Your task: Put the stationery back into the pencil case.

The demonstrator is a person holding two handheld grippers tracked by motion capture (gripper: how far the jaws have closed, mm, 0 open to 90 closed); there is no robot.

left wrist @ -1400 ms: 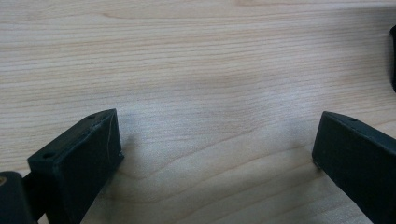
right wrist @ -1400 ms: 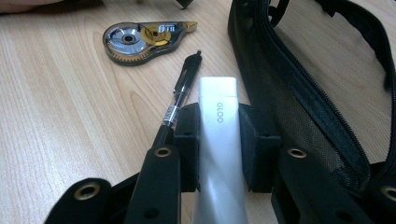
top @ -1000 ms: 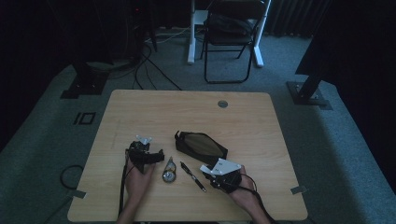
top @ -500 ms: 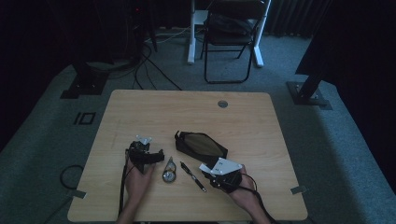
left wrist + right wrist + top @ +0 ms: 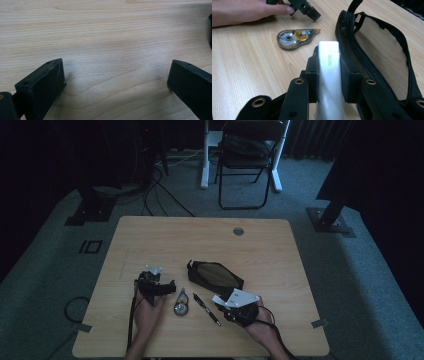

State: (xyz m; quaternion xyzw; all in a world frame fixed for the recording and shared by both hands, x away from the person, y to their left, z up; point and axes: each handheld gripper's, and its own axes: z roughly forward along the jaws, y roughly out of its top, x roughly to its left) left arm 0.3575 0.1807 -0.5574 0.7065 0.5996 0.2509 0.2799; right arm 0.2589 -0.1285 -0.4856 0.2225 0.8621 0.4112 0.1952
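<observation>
A white glue stick [image 5: 329,82] marked GLOO is pinched between the pads of the right tool [image 5: 329,62], just beside the open mouth of the black mesh pencil case [image 5: 384,47]. Nothing is seen to have shifted over the last second, so insertion is judged pending. The left tool [image 5: 115,77] is held spread and empty over the surface [image 5: 105,30], near the correction tape [image 5: 295,38] and the pen [image 5: 206,309].

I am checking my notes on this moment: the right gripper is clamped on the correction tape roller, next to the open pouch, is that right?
Not quite: the right gripper is clamped on a white glue stick marked GLOO, as the right gripper view shows. The correction tape roller lies free on the table. The open pouch is indeed next to the gripper.
</observation>
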